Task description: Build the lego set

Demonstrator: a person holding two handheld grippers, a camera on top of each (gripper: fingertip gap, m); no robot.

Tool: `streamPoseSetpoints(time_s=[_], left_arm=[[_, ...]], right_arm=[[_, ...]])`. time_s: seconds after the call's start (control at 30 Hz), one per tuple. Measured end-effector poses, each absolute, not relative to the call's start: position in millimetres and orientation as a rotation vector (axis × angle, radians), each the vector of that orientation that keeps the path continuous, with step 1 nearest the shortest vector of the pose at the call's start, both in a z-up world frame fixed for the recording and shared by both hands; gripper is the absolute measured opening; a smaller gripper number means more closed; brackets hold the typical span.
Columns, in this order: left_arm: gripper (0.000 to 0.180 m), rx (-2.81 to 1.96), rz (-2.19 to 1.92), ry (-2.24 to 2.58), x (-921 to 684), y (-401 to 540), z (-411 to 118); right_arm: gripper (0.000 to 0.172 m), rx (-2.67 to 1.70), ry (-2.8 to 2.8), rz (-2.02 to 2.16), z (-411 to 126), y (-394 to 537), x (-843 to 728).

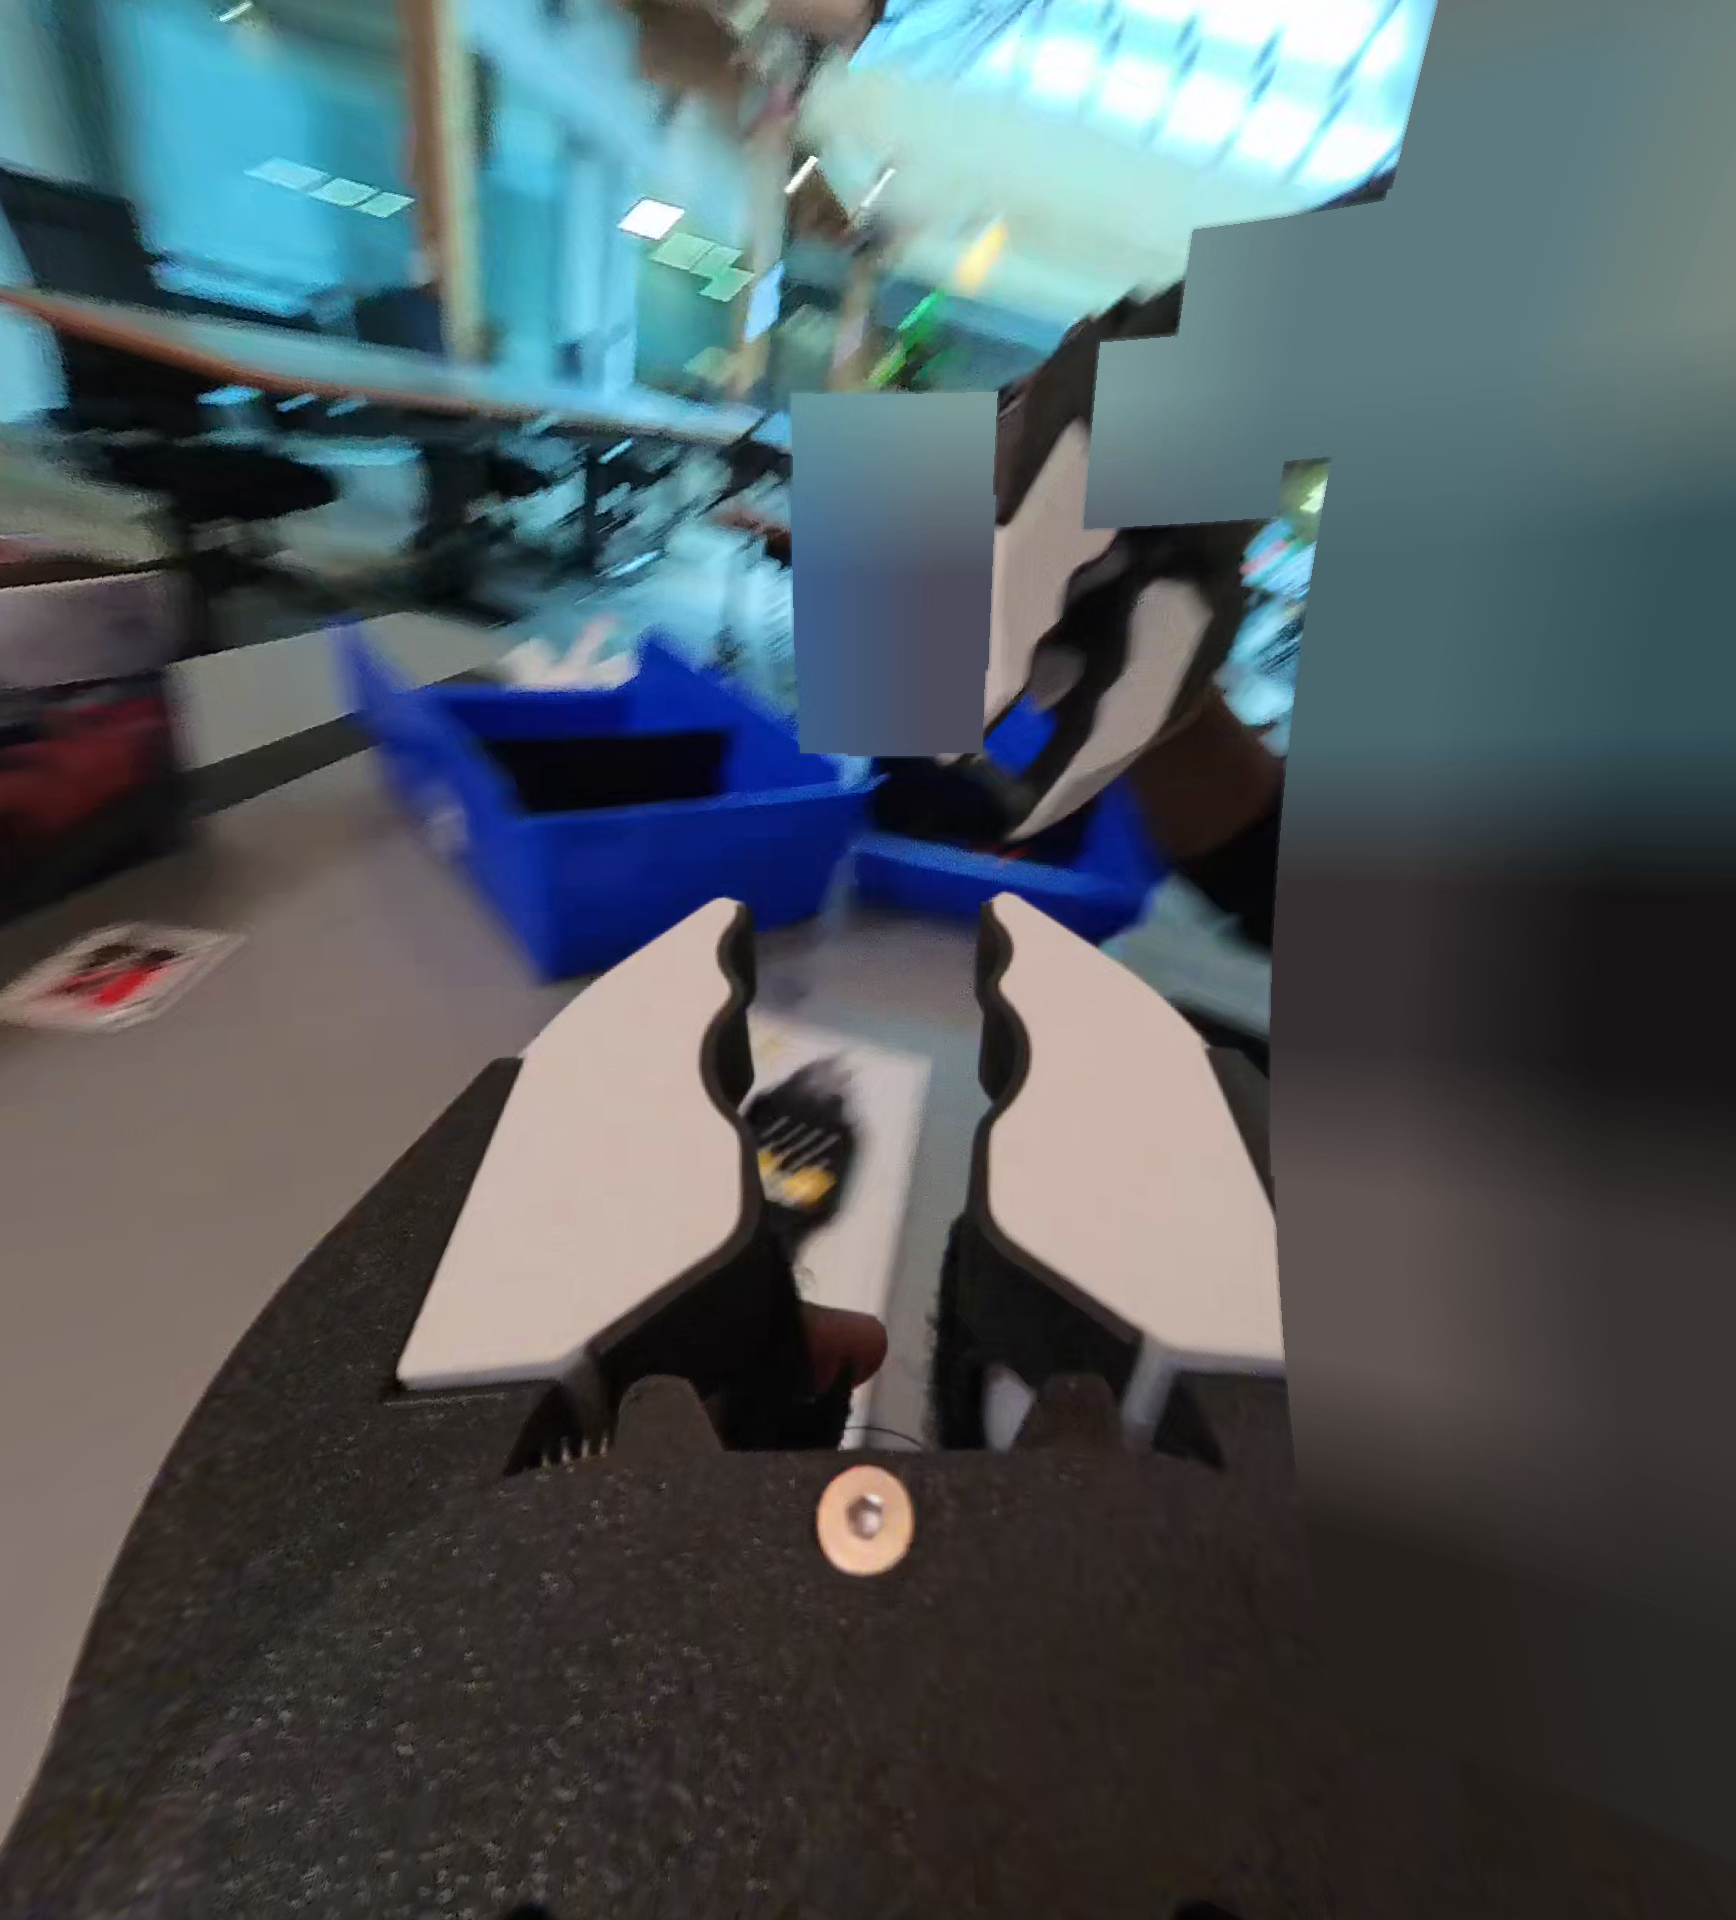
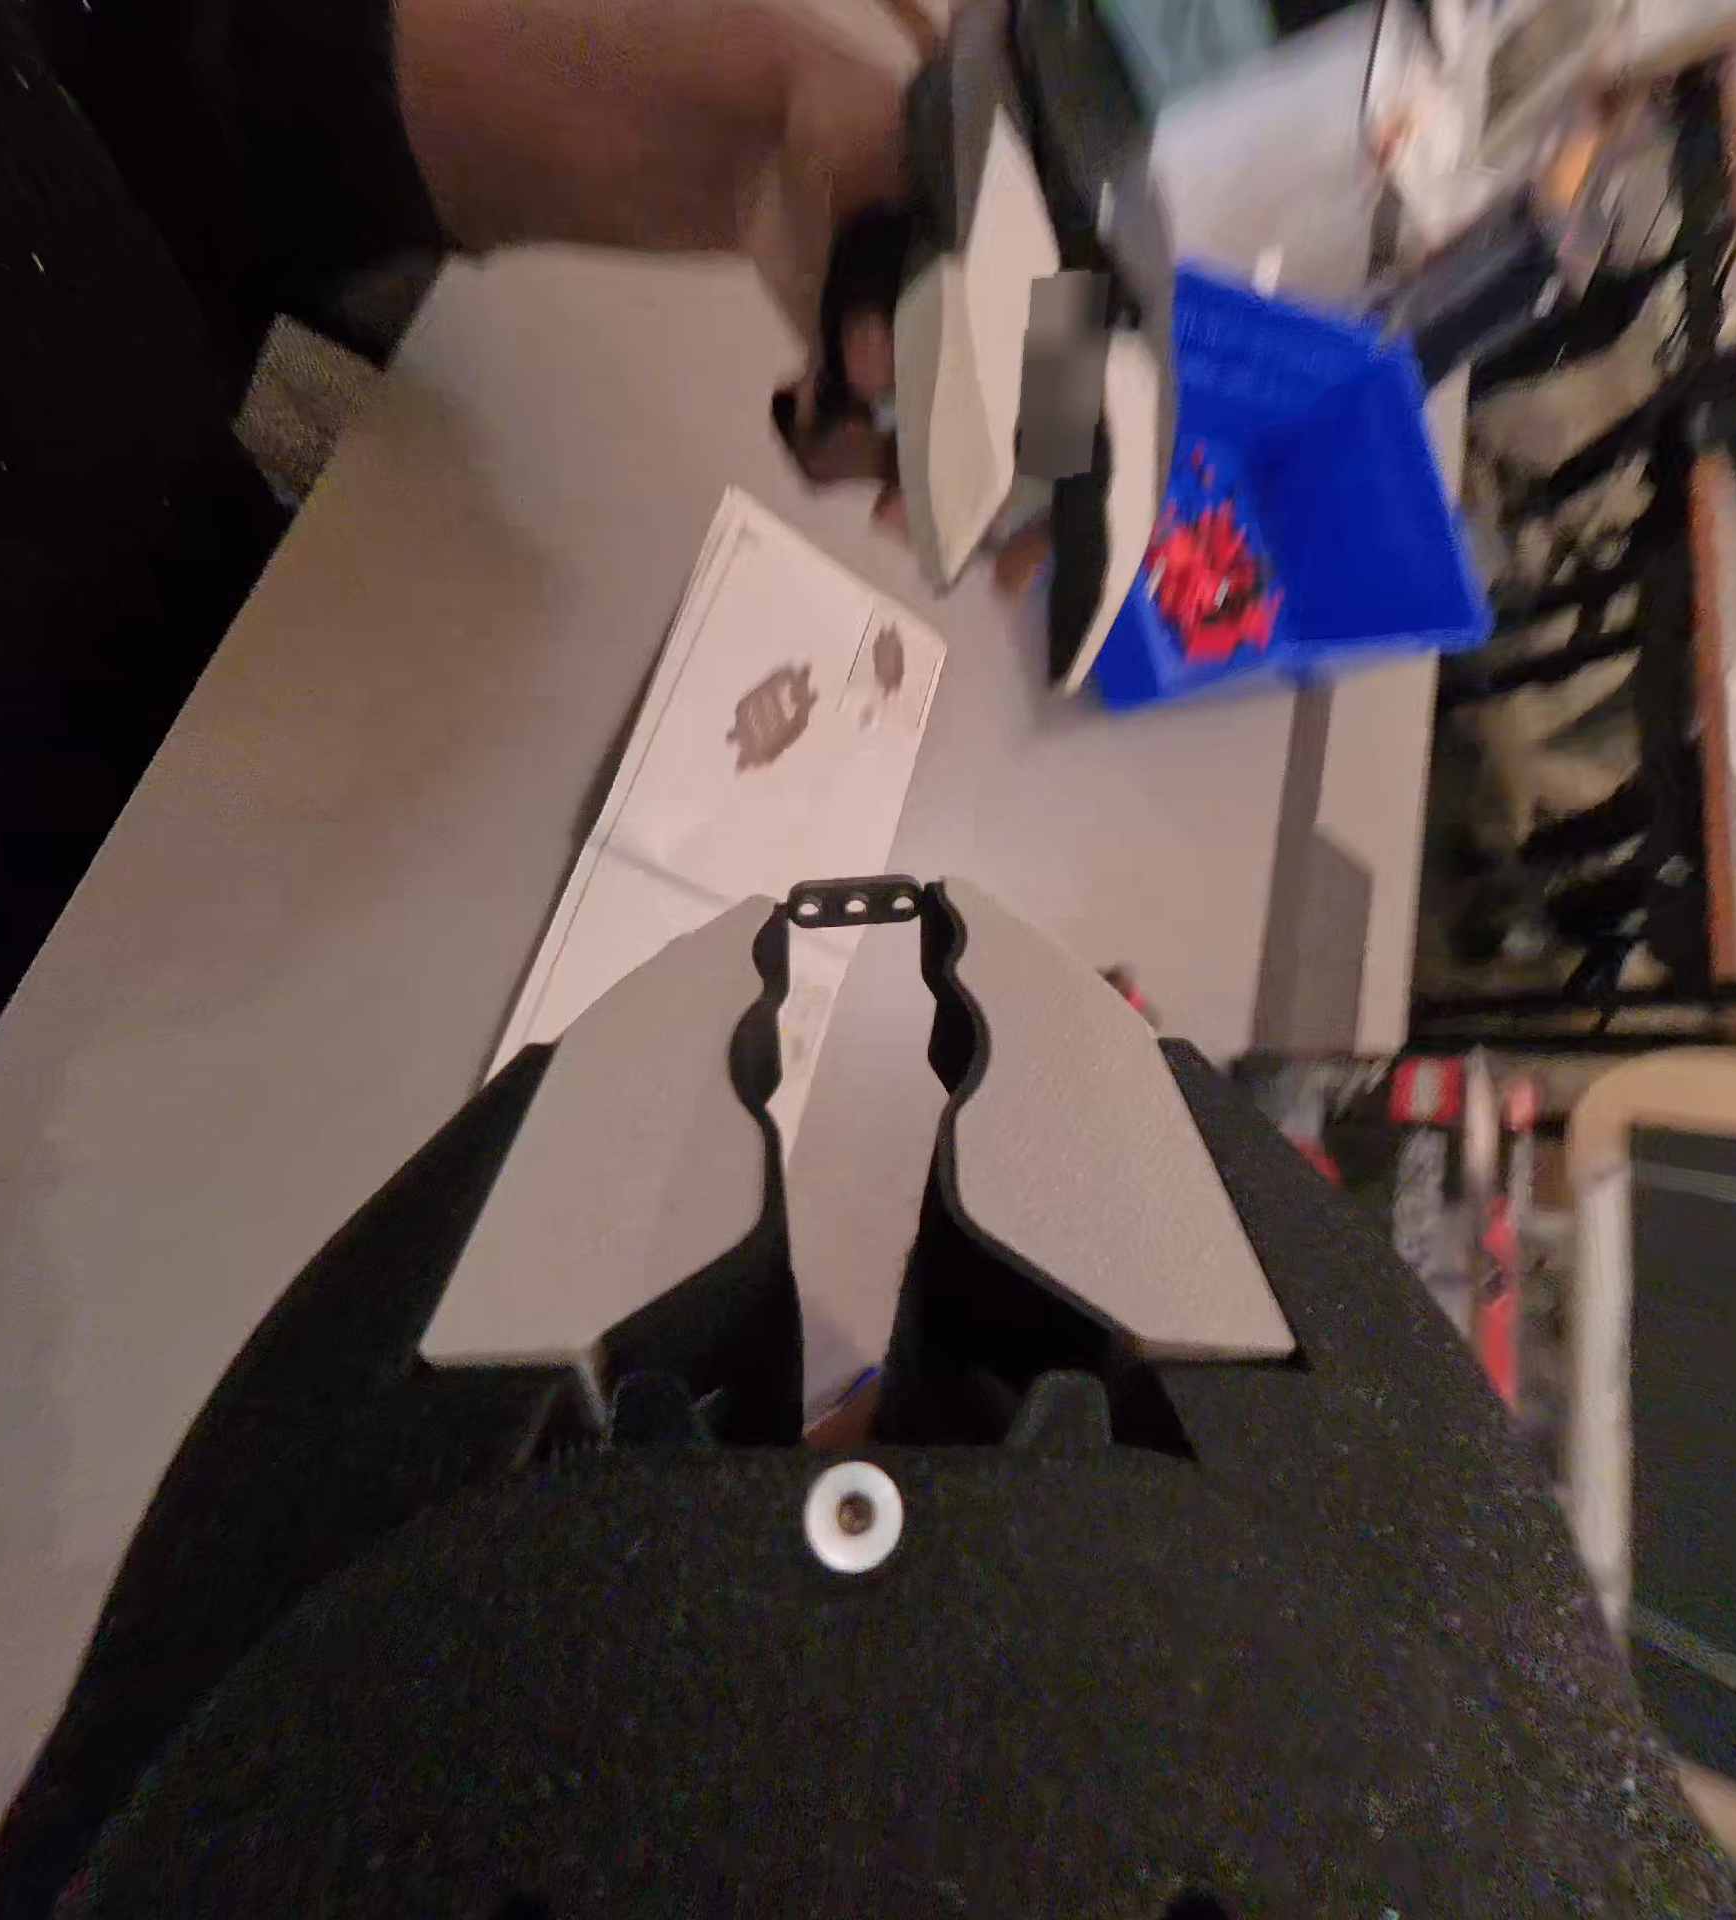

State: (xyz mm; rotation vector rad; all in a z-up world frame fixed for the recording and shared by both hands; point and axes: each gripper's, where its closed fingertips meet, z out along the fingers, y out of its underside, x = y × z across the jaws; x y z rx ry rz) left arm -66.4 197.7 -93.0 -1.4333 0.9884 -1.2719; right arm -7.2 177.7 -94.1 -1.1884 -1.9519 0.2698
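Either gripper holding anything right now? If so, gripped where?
Right gripper: small black three-hole strip, pinched end to end at the jaw tips. Left gripper: nothing between its open jaws.

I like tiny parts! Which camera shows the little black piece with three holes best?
The right wrist view. There the little black piece sits sharp and close, pinched between the right gripper's fingertips. In the left wrist view the right gripper is far off and blurred, and I cannot make out the piece there.

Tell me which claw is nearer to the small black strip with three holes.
The right claw: the black strip sits clamped across its fingertips, above the white sheet. The left claw is open and empty, apart from it, pointing toward the blue bins.
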Motion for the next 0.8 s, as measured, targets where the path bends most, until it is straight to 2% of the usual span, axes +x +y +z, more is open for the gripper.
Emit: streamPoseSetpoints(time_s=[0.17,0.27,0.47,0.8], left_arm=[[0.043,-1.664,-0.658,1.043,-113,234,-128],[0.045,-1.717,-0.477,1.076,-135,240,-137],[0.044,-1.734,-0.428,1.021,-153,245,-133],[0.041,-1.766,-0.441,1.040,-148,251,-149]], right_arm=[[0.024,-1.560,-1.811,0.291,-156,189,38],[0.024,-1.687,-1.684,0.385,-183,188,52],[0.024,-1.827,-1.516,0.519,-218,188,59],[0.024,-1.920,-1.377,0.600,-243,216,55]])
